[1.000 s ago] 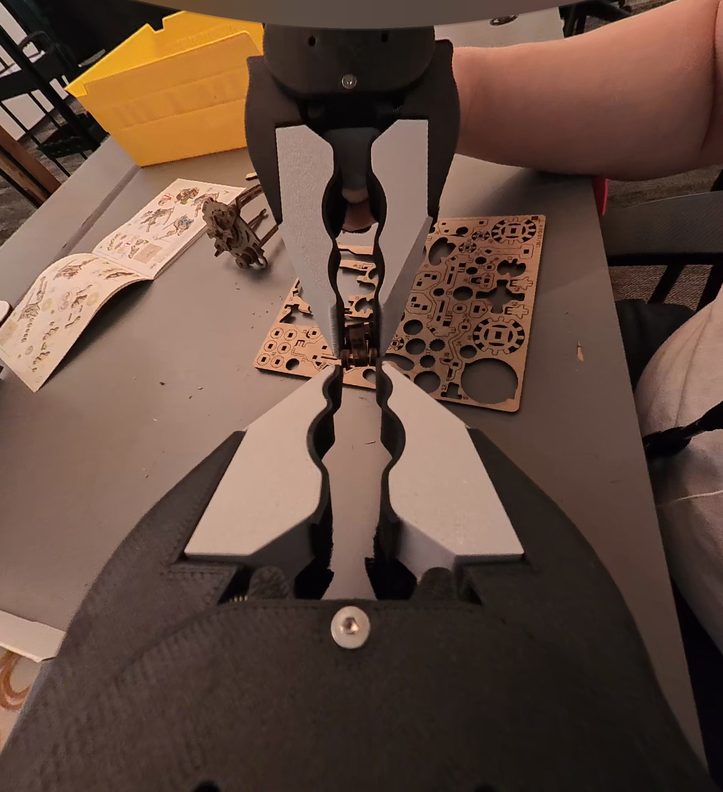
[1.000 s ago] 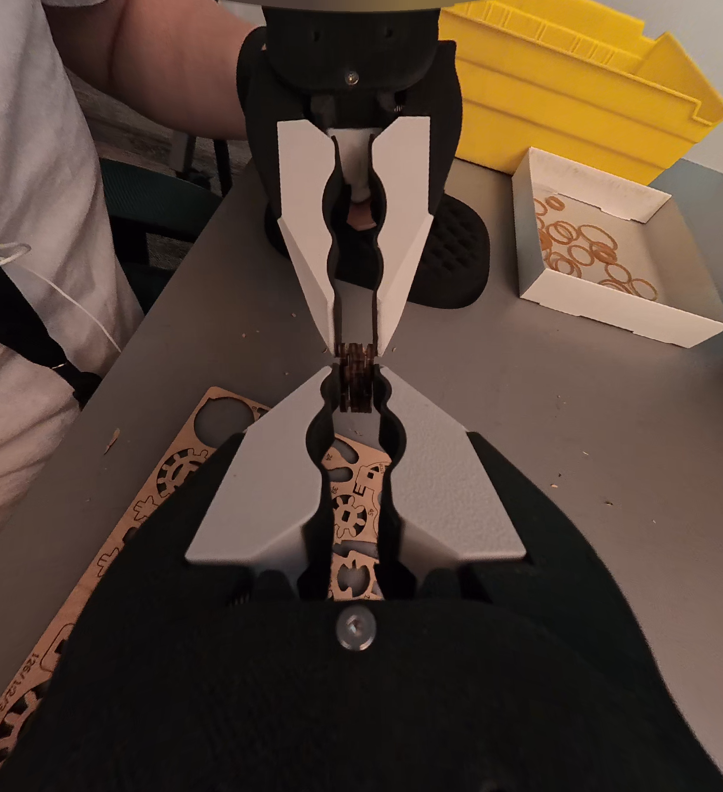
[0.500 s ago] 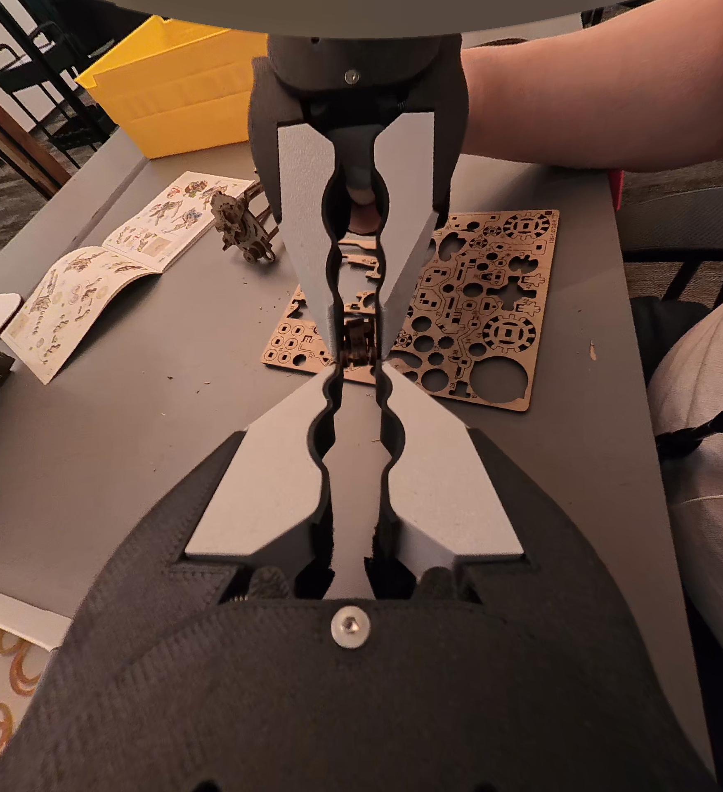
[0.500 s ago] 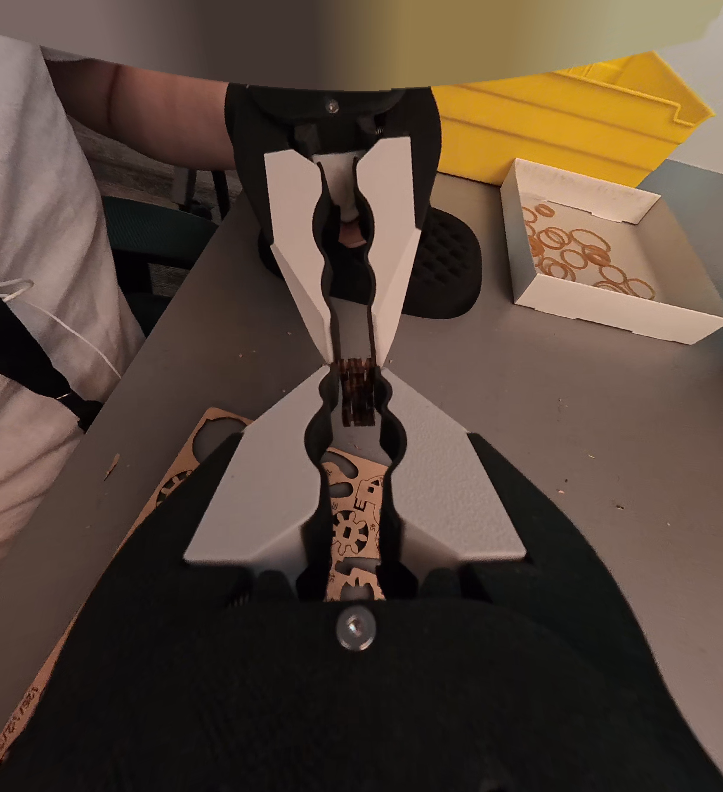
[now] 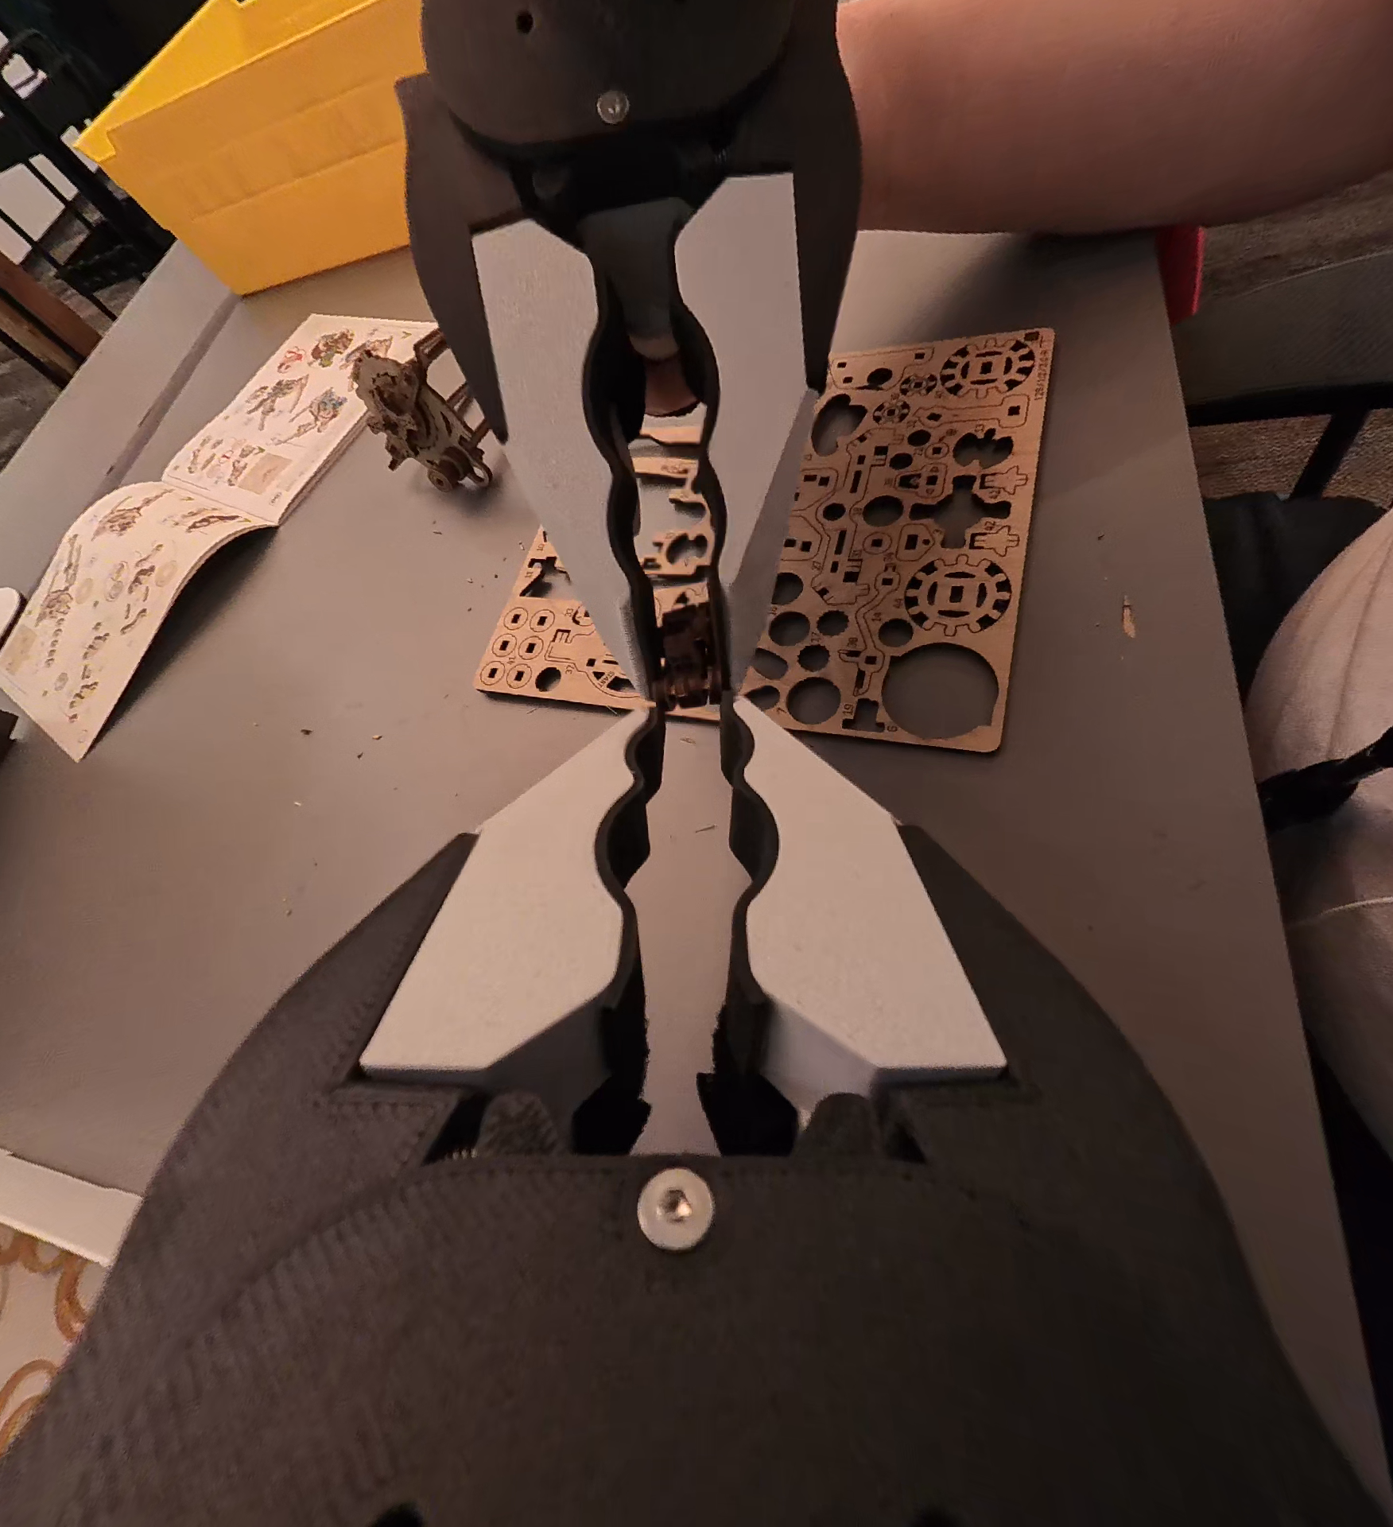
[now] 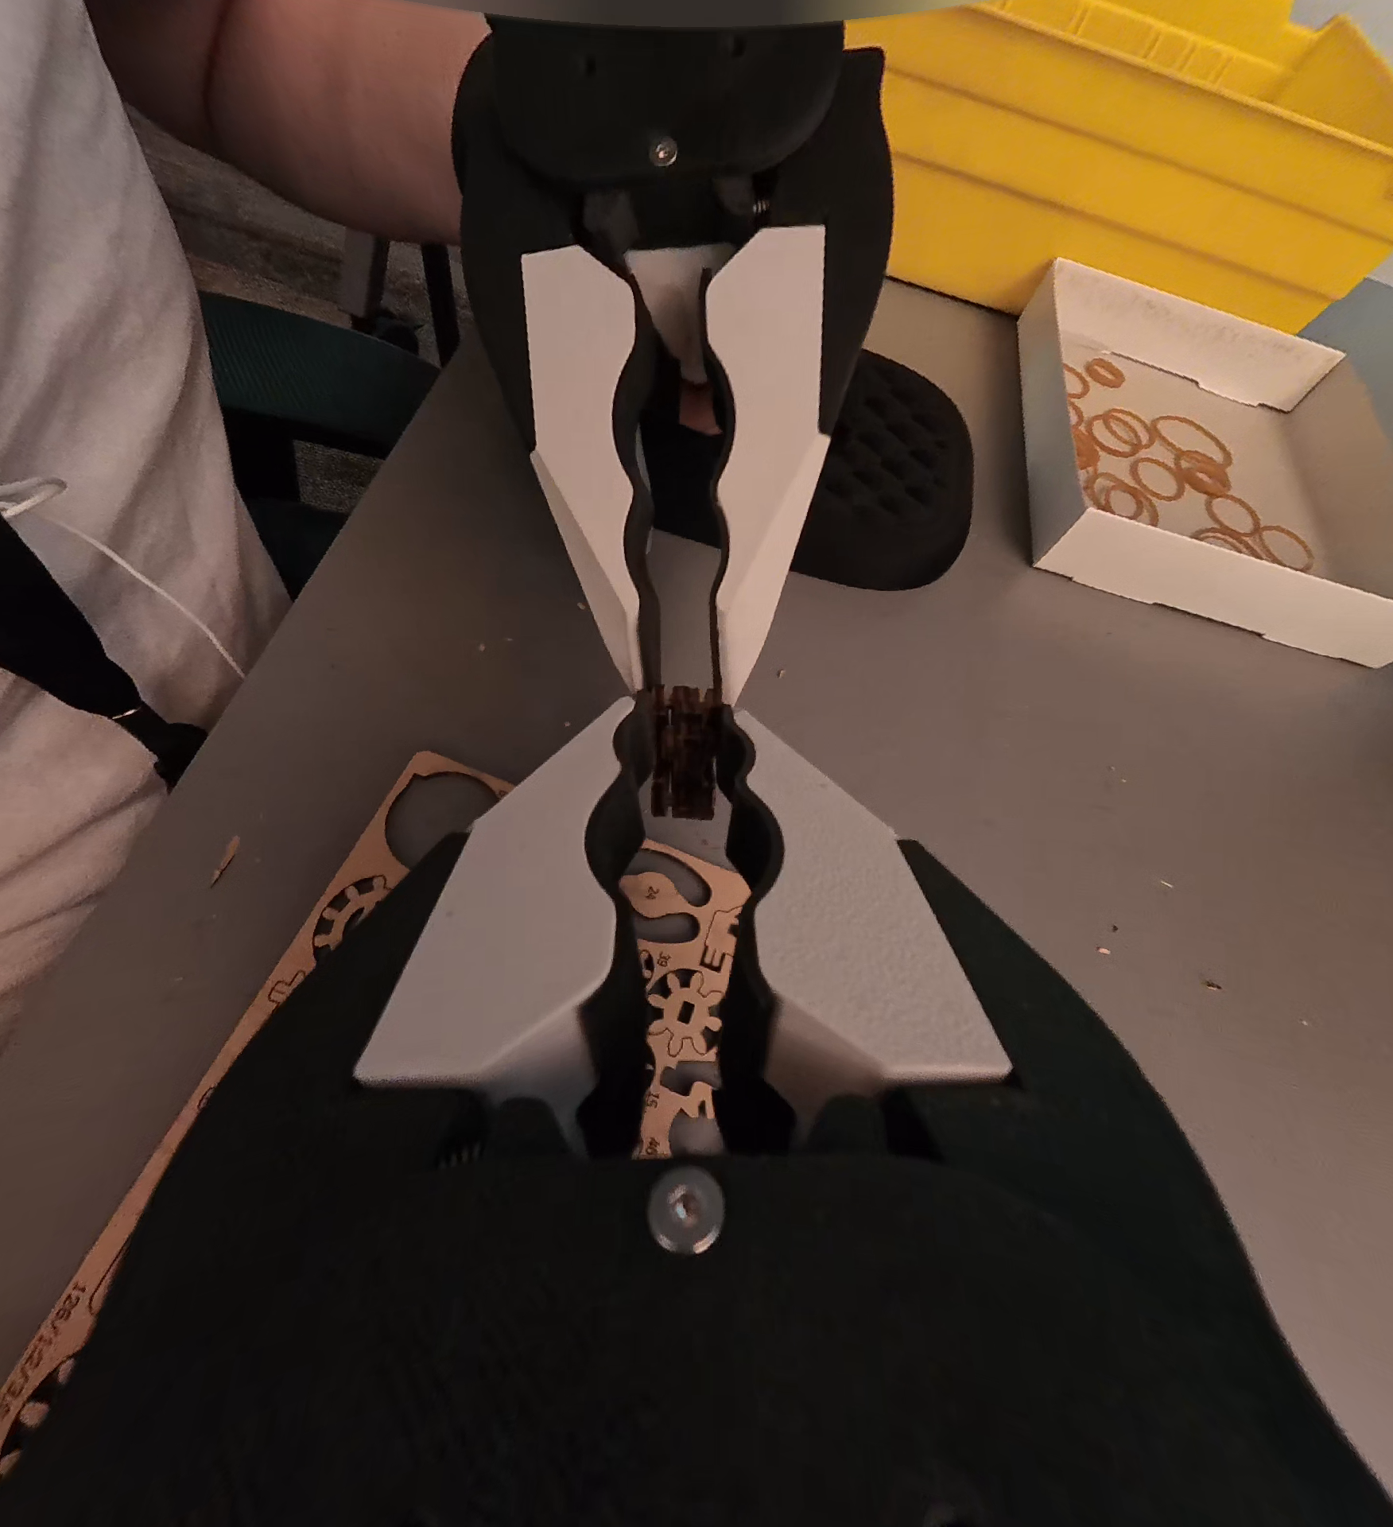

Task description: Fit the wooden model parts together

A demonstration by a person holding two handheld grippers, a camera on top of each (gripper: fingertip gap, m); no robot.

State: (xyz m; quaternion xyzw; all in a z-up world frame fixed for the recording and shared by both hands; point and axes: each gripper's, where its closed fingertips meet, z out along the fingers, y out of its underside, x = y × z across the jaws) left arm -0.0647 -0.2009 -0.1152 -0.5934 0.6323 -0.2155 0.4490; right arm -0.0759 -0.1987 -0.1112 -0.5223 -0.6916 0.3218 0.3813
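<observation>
A small dark wooden part [image 5: 687, 653] made of stacked toothed pieces hangs above the grey table [image 5: 264, 826], held between both grippers, which meet tip to tip. My right gripper [image 6: 683, 719] is shut on it, and the part [image 6: 683, 768] sits between its pads. My left gripper [image 5: 689, 719] is shut on the part's end with only its tips. In the left wrist view the right gripper [image 5: 687, 687] comes down from above. In the right wrist view the left gripper [image 6: 682, 682] does the same.
A punched-out wooden sheet [image 5: 908, 529] lies under the grippers. A partly built model [image 5: 421, 430] stands beside an open booklet [image 5: 181, 512]. A yellow bin [image 6: 1131, 165], a white box of rubber bands [image 6: 1172, 496] and a black foam pad [image 6: 900, 487] sit beyond. A person sits at the table edge. Both grippers' tips are close together, under 4 cm apart. From either gripper's tips it is about 20 cm to the partly built model [image 5: 421, 430].
Both grippers stay tip to tip on the wooden part. The pair has shifted a little over the table and the opposite gripper looms closer and steeper in each view.
</observation>
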